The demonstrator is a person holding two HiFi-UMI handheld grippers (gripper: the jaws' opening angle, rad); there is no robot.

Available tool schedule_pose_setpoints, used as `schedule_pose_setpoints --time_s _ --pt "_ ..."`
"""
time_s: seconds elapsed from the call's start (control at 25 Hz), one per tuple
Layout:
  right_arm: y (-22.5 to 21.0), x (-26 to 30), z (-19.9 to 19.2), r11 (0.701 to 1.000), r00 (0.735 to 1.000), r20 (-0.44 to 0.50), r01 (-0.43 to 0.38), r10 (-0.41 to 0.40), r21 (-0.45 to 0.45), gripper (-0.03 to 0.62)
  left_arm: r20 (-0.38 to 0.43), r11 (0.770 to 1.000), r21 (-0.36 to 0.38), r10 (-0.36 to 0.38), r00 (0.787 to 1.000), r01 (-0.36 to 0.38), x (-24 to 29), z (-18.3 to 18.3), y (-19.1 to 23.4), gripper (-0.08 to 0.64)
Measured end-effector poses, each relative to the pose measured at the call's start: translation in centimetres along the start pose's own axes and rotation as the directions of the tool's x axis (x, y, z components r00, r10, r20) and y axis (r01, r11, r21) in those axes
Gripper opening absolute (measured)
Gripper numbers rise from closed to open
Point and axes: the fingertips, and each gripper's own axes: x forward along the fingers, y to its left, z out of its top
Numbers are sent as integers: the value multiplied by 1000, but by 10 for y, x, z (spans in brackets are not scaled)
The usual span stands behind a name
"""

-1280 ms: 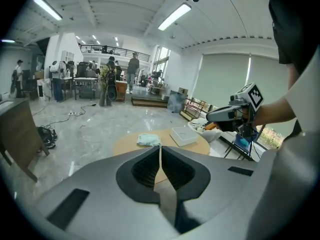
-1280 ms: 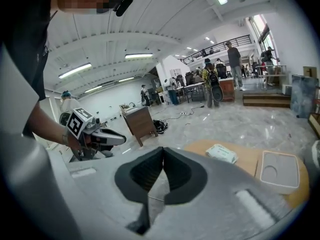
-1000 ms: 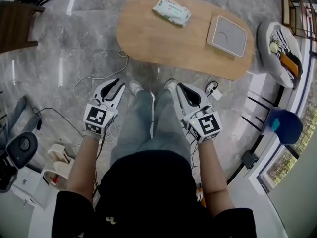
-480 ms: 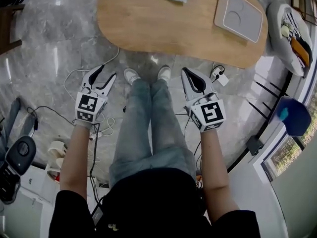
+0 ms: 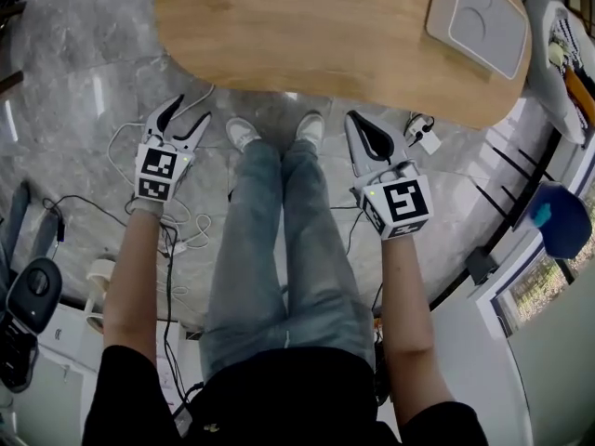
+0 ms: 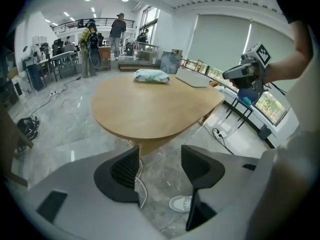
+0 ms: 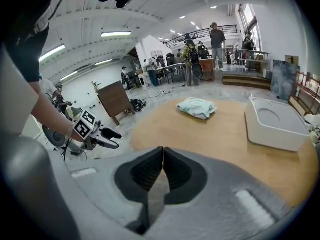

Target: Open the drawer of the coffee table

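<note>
The coffee table (image 5: 307,35) has an oval wooden top; no drawer shows in any view. My left gripper (image 5: 183,117) hangs in front of the table's near edge, left of the person's legs. Its jaws have just been opening and stand open, with only floor and a white cable between them (image 6: 160,164). My right gripper (image 5: 358,124) is shut and empty on the right of the legs, its pads pressed together (image 7: 163,161) just before the tabletop (image 7: 210,134). From the left gripper view the table (image 6: 150,109) lies ahead, with its wooden base under it.
A white tray (image 5: 479,21) and a tissue pack (image 7: 197,107) lie on the table. Cables (image 5: 177,230) and a power strip (image 5: 423,137) trail over the marble floor. A blue stool (image 5: 558,226) stands at the right. The person's shoes (image 5: 244,133) are under the table's edge.
Both grippers have sunk toward the floor in front of the table. The left jaws have spread wider. The right jaws have stayed shut.
</note>
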Motion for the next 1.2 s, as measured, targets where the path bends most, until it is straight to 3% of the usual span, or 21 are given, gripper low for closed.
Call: schedule_pose_setpoints --time_s 0.36,0.52,0.84,1.2 --pt "-15 42 -51 1000 999 -52 -8 9 18 0 -51 1000 5 14 999 -14 77 -44 35 266" --pt "-24 51 -65 999 998 -62 4 -2 35 0 -36 1000 8 14 999 -14 101 -49 47 282" --pt "-34 60 -80 999 997 -80 14 -10 51 0 105 989 149 -38 994 22 133 -15 48 299" --pt "-37 57 -89 997 996 -87 26 -20 68 0 123 959 268 -123 985 87 138 -10 35 227"
